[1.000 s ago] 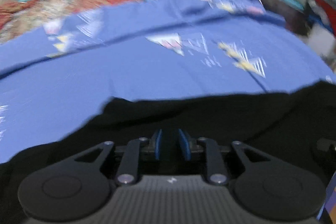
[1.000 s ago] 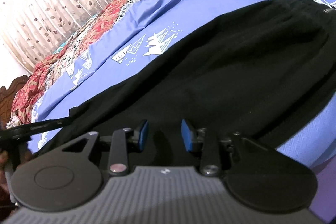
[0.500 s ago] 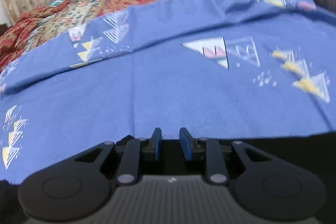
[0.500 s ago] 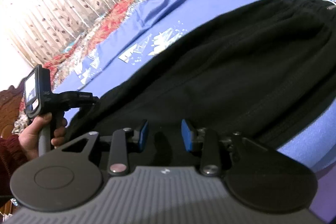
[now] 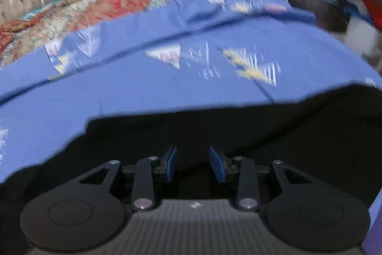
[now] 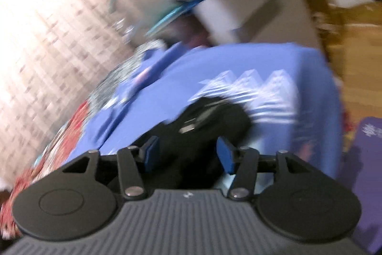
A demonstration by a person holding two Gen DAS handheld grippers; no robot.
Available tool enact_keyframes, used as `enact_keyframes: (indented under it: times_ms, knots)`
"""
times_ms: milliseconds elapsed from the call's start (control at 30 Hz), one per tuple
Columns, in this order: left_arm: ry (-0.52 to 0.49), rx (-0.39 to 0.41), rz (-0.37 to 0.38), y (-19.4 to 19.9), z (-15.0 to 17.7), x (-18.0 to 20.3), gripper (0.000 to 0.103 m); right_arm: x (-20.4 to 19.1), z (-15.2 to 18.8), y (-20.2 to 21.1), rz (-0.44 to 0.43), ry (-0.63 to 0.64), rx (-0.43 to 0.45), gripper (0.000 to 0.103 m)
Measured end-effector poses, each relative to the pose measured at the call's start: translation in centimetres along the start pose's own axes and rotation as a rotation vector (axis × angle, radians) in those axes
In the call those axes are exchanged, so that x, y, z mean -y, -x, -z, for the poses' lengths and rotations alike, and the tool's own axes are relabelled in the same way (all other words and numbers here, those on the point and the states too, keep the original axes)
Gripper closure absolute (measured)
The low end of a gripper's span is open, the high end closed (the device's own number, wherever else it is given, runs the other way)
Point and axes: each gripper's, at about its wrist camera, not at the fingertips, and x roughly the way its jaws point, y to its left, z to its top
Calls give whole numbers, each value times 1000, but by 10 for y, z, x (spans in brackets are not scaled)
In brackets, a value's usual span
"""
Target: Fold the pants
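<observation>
The black pants point(image 5: 238, 135) are spread on a blue patterned bedsheet point(image 5: 143, 92), filling the near part of the left wrist view and running off to the right. The left gripper point(image 5: 193, 165) is held over the near edge of the pants; its jaws have just been opening and now stand a little apart, with dark cloth seen in the gap behind the blue pads point(image 5: 171, 163). Whether the pads press the fabric cannot be told.

In the blurred right wrist view, the right gripper point(image 6: 188, 155) is seen with its jaws parted wider, having just been opening. A bunched end of the pants point(image 6: 210, 121) lies between and beyond the fingers, on the bedsheet point(image 6: 238, 63) near its far right corner. The pads appear clear of the cloth. A patterned quilt point(image 5: 107, 6) lies at the far left.
</observation>
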Motion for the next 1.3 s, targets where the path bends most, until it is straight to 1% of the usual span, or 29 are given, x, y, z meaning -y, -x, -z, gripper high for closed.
enact_keyframes:
  times_ms: [67, 133, 167, 233, 367, 567, 600, 633, 667, 700, 733, 767, 833, 867, 900, 933, 967, 1000, 1100, 1200, 1267, 1300]
  knots:
    - [6, -47, -12, -13, 6, 2, 70, 14, -3, 3, 43, -17, 19, 39]
    - [-8, -34, -26, -16, 10, 6, 69, 19, -2, 3, 59, -35, 30, 38]
    - [-25, -29, -37, -17, 10, 9, 69, 22, -2, 2, 56, -50, 27, 38]
    - [-25, -31, -43, -18, 10, 9, 69, 26, 0, -2, 43, -72, 9, 38]
    - [-18, -35, -37, -19, 8, 5, 69, 19, 4, -12, 21, -52, -13, 38]
    - [-31, -34, -52, -8, 7, 9, 68, 3, -4, -21, 32, 31, 19, 38]
    - [-35, -28, -57, -5, 6, 9, 68, 0, -3, -21, 24, 33, 20, 38]
    - [-30, -19, -60, -2, 6, 7, 68, -2, -3, -19, -4, 23, 21, 38]
    - [-21, -14, -60, 1, 5, 4, 68, -4, -3, -19, -36, 15, 18, 34]
    - [-5, -10, -59, 4, 4, 0, 67, -7, -3, -19, -50, 21, 10, 27]
    - [13, -8, -59, 6, 2, -5, 67, -10, -3, -21, -42, 36, -1, 25]
    - [30, -6, -59, 9, 1, -9, 67, -12, 0, -25, -18, 57, -23, 25]
    - [68, 4, -59, 15, -1, -20, 67, -14, 6, -38, 55, 98, -84, 30]
    - [82, 9, -62, 18, -2, -25, 67, -14, 8, -39, 68, 120, -70, 43]
    - [96, 14, -66, 22, -2, -30, 67, -16, 9, -37, 88, 135, -59, 74]
    - [108, 19, -71, 25, -2, -35, 67, -17, 7, -37, 91, 141, -68, 81]
    - [119, 24, -74, 29, -2, -41, 66, -19, 5, -35, 72, 126, -75, 84]
    - [132, 30, -77, 33, -1, -47, 66, -24, 5, -29, 63, 127, -48, 86]
    - [189, 41, -96, 45, 3, -70, 64, -57, 9, -11, 40, 274, 8, 86]
    - [261, 45, -108, 56, 10, -97, 64, -103, 22, 7, -83, 440, 16, 86]
    - [309, 48, -123, 64, 17, -116, 63, -138, 44, 12, -165, 587, -18, 86]
    - [328, 49, -130, 68, 21, -125, 63, -153, 56, 11, -193, 654, -43, 86]
